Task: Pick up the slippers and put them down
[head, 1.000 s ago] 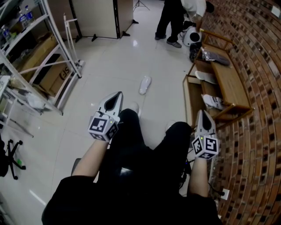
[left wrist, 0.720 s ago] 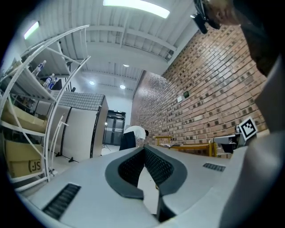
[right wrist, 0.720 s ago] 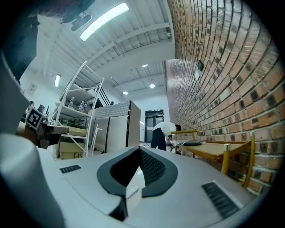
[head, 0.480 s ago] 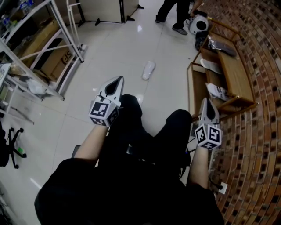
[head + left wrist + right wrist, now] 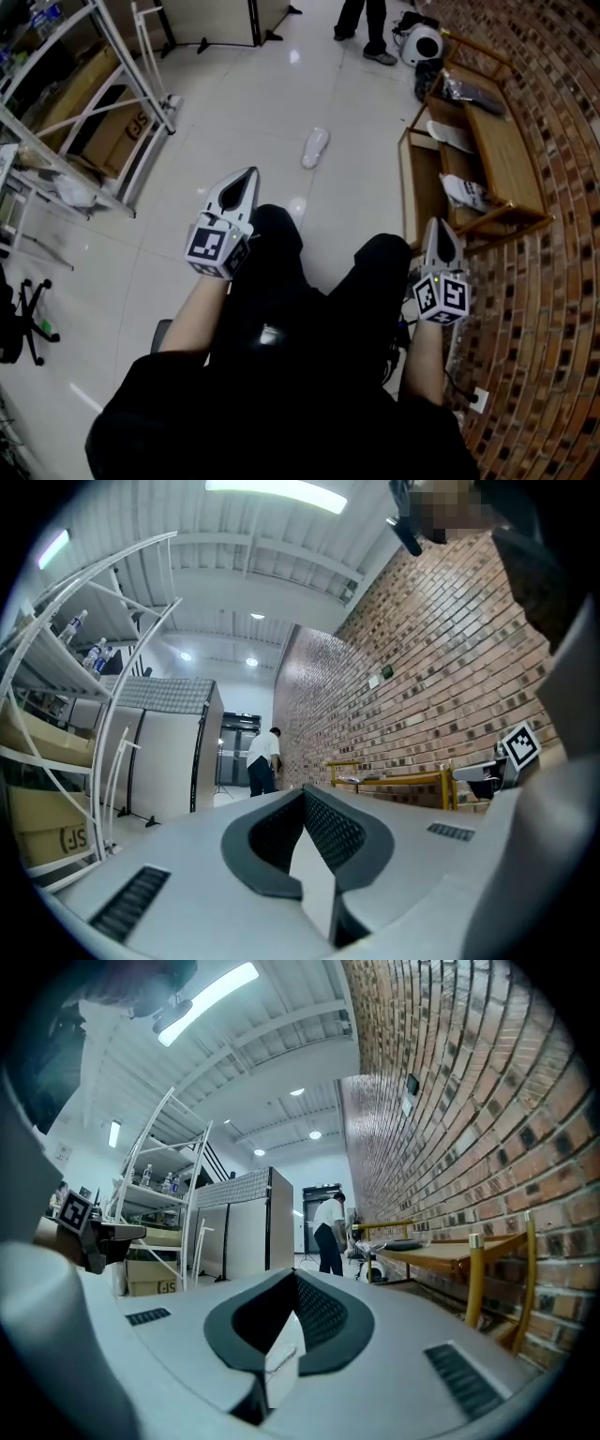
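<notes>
A white slipper [image 5: 315, 147] lies alone on the glossy floor, well ahead of both grippers. Two more pale slippers rest on the lower shelf of the wooden rack: one plain [image 5: 450, 137], one patterned [image 5: 466, 194]. My left gripper [image 5: 249, 175] hovers over the person's left knee, shut and empty, its tips meeting in the left gripper view [image 5: 303, 790]. My right gripper [image 5: 439, 225] hangs over the right knee beside the rack's near end. It is shut too, with nothing between its jaws [image 5: 294, 1273]. Both point level, away from the person.
The wooden rack [image 5: 495, 155] runs along the curved brick wall [image 5: 553, 187] on the right, with a dark item [image 5: 466, 91] on its top. White metal shelving [image 5: 89, 108] with cardboard boxes stands at left. A person [image 5: 361, 23] stands at the far end beside a round white device [image 5: 422, 44].
The head view has shifted a little. Both grippers stay shut over the knees, and the slipper on the floor lies where it was.
</notes>
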The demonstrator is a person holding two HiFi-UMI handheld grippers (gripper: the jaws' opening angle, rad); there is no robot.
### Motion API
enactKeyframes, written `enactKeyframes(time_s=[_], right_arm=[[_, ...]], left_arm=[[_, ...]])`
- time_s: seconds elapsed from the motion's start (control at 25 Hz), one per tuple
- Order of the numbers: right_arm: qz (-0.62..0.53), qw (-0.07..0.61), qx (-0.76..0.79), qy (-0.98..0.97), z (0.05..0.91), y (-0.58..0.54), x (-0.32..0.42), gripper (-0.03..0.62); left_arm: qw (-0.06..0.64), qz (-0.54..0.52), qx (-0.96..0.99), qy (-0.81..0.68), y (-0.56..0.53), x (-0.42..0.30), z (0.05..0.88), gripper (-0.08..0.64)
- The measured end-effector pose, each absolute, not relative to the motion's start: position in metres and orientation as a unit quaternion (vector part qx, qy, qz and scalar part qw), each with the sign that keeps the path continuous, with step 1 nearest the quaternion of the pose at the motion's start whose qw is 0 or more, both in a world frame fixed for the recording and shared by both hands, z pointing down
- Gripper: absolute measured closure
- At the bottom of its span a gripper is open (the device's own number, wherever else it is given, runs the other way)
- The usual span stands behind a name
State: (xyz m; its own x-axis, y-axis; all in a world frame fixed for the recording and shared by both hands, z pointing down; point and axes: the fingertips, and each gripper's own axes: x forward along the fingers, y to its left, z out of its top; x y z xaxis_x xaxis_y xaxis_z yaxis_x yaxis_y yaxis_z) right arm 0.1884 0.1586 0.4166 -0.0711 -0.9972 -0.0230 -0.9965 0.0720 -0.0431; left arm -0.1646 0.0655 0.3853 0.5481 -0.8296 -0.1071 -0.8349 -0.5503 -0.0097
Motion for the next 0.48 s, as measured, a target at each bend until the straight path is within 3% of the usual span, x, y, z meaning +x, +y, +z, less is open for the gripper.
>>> enactKeyframes(time_s=[0.48], right_arm=[[-0.018,0.022,-0.671,0.741,0.425,0.16,0.177,0.586]], left_arm=[[-0.001,0.049,-0.872,0.488,0.073,-0.183,0.406,0.56]])
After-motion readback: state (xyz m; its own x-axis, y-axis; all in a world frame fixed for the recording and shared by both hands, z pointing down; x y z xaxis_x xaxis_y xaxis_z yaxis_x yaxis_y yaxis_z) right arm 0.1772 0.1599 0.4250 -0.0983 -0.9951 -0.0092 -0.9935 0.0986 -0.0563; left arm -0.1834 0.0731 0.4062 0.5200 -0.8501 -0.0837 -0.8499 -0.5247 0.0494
